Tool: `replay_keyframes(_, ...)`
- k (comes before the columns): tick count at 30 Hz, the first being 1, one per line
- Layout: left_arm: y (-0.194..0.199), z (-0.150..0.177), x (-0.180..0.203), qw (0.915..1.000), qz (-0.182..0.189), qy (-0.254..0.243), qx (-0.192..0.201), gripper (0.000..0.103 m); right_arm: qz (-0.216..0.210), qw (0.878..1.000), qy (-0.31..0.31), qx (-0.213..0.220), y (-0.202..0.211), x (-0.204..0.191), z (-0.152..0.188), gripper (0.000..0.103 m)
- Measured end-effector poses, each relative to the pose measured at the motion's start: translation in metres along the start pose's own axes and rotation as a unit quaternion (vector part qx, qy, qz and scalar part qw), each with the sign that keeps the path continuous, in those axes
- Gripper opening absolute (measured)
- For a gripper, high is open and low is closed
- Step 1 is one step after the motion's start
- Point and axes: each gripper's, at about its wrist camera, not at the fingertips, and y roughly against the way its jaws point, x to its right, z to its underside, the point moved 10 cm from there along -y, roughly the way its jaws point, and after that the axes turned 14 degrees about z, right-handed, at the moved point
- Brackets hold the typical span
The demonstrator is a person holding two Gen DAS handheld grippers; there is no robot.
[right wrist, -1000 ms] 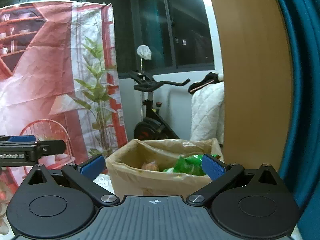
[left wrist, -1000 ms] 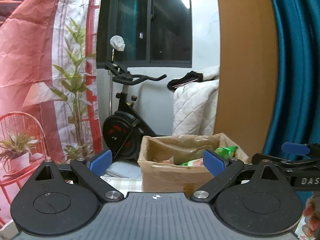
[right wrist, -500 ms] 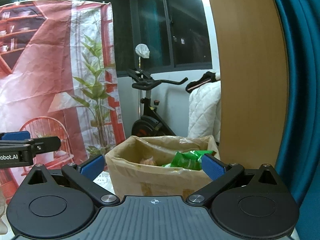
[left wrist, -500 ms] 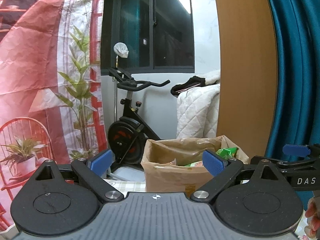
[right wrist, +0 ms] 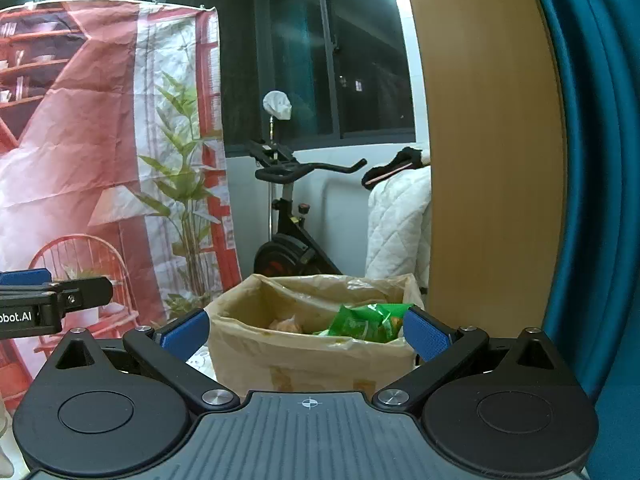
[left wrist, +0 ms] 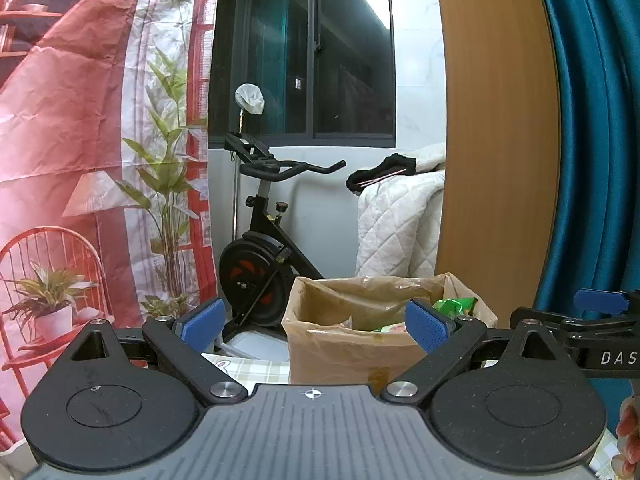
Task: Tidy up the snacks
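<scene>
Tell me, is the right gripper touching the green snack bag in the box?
Apart. In the right wrist view the right gripper is open and empty, short of the cardboard box; the green snack bag lies inside, beyond the near wall.

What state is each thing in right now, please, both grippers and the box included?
Left gripper: open, empty, level with the box.
Right gripper: open, empty, facing the box.
Cardboard box: upright, top open, lined with clear plastic.
Green snack bag: lying inside the box, crumpled, at its right side.
Exercise bike: standing unused behind the box.
White quilt: draped, with dark clothing on top.
</scene>
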Motion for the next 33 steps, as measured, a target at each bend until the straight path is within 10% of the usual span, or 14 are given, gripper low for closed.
replay_keyframes(33, 0.0020, 0.0020, -0.0023, 0.9999, -0.004, 0.013, -0.002, 0.098, 0.006, 1.000, 0.004, -0.010, -0.0102, -0.0036, 0.0081, 0.102)
